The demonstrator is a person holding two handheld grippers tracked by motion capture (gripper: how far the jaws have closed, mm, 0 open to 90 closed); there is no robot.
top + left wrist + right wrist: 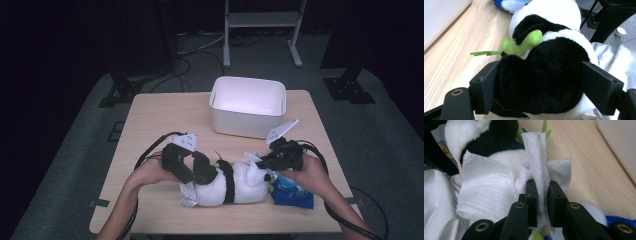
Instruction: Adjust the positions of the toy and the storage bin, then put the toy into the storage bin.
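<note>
the soft black and white panda toy [235,182] is lying on its side at the near edge of the light wooden table [160,115], between the two hands; the left gripper [192,167] is squeezing the toy's black furry part between its two black jaws, as the left gripper view is showing, so the toy is being held in place; a little green plush bamboo stick [522,45] is poking out of the toy's fur; the right gripper [267,160] is pinching a thin white wet wipe [537,167] with its jaws close together, and the wipe is hanging right beside the toy's white fur; i think the wiping of the toy is just getting going or is in the middle, because the wipe is at the toy but i cannot tell if it is touching the fur; the blue pack of wipes [292,195] is sitting under the right hand [310,172], just beside the toy; the white plastic box [247,105] is standing empty at the far side of the table, well apart from the toy; so the cleaning looks not yet finished, and putting things in the box may be waiting too.
</note>
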